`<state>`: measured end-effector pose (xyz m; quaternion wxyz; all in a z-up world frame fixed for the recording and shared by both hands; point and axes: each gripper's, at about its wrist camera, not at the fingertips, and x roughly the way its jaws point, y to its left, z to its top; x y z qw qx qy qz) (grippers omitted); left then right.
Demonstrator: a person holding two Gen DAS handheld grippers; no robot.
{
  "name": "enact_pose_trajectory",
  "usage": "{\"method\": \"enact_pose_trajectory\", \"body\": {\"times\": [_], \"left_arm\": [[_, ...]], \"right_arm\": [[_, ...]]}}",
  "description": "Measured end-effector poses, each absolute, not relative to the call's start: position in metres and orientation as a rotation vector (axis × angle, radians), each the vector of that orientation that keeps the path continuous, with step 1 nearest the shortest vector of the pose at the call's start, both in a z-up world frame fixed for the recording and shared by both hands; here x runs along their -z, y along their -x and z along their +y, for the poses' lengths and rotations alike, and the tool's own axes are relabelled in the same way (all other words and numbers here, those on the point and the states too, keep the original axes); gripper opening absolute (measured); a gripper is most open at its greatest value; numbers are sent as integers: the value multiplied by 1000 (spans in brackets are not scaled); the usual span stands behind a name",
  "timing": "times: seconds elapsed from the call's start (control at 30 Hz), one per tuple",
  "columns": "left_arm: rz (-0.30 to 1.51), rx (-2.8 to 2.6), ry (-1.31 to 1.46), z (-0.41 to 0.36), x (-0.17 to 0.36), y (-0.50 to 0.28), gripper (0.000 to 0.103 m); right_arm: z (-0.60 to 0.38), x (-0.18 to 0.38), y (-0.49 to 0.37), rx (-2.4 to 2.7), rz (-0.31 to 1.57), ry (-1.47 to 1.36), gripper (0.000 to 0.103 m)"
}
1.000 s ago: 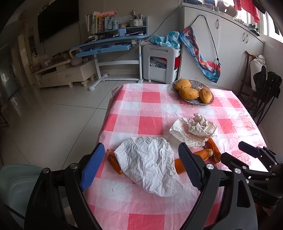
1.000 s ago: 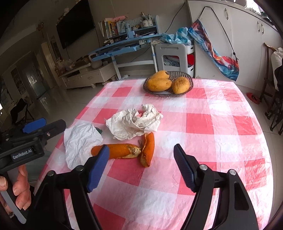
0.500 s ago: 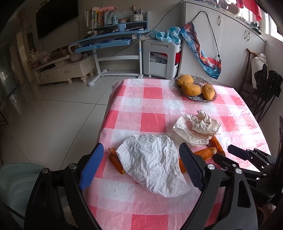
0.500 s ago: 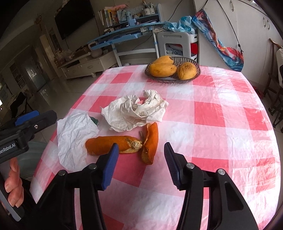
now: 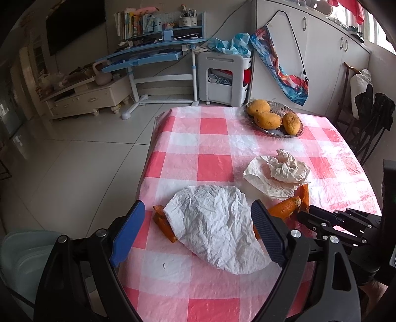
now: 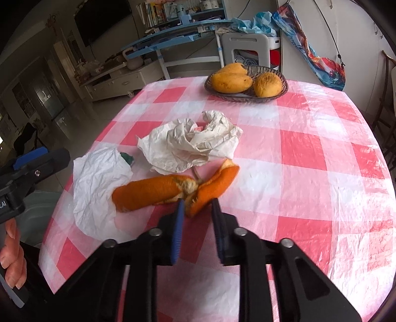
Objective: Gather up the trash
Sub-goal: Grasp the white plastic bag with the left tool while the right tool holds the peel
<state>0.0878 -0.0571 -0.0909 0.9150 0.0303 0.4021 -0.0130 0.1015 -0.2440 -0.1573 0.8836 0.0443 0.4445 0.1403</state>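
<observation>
Right gripper (image 6: 196, 206) just narrowed onto the near end of curled orange fruit peel (image 6: 212, 182), to lift; left gripper (image 5: 198, 230) spread wide astride crumpled white paper sheet (image 5: 212, 223), waiting.

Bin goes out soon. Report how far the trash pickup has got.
Nothing looks collected. In hand: right gripper, jaws just closing, pinches the orange peel strip. Left gripper is open over the flat white crumpled paper. Left: that paper, cream tissue wad, other peels.

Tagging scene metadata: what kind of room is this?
Likely a home living and dining room: a table in a checked tablecloth with a mango bowl, a child's study desk, and a TV.
</observation>
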Motion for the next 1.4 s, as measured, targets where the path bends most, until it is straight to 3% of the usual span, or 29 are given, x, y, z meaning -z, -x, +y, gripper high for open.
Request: {"method": "enact_pose_trajectory", "body": {"times": [0.07,0.33,0.43,0.67,0.7,0.77,0.97,1.0,1.07,1.17,1.27,1.4], "left_arm": [[828,28,-66,-57,90,-88,84],[852,5,-5,-41,91,-92,84],[859,7,-6,-41,92,-92,84],[904,66,-62,-57,103,-91,84],[921,86,-78,-61,107,-91,84],[946,115,-107,-68,113,-91,85],[1020,130,-188,-85,138,-95,84],[1025,133,-189,-86,141,-95,79],[1040,135,-200,-87,144,-96,50],[1053,151,-166,-82,143,-96,23],[1019,171,-124,-76,133,-92,15],[941,194,-84,-73,115,-83,12]], "right_arm": [[-244,156,-101,-292,922,-92,11],[-254,154,-100,-271,906,-131,10],[-257,153,-101,-268,891,-168,38],[-251,159,-110,-260,900,-164,38],[-250,159,-111,-256,904,-161,38],[-249,160,-112,-251,911,-143,24],[-250,154,-105,-273,917,-127,17],[-251,152,-104,-274,912,-127,17],[-254,148,-100,-272,900,-128,17],[-262,144,-96,-262,890,-142,17],[-268,141,-90,-259,881,-153,17],[-273,139,-82,-250,875,-160,17]]}}
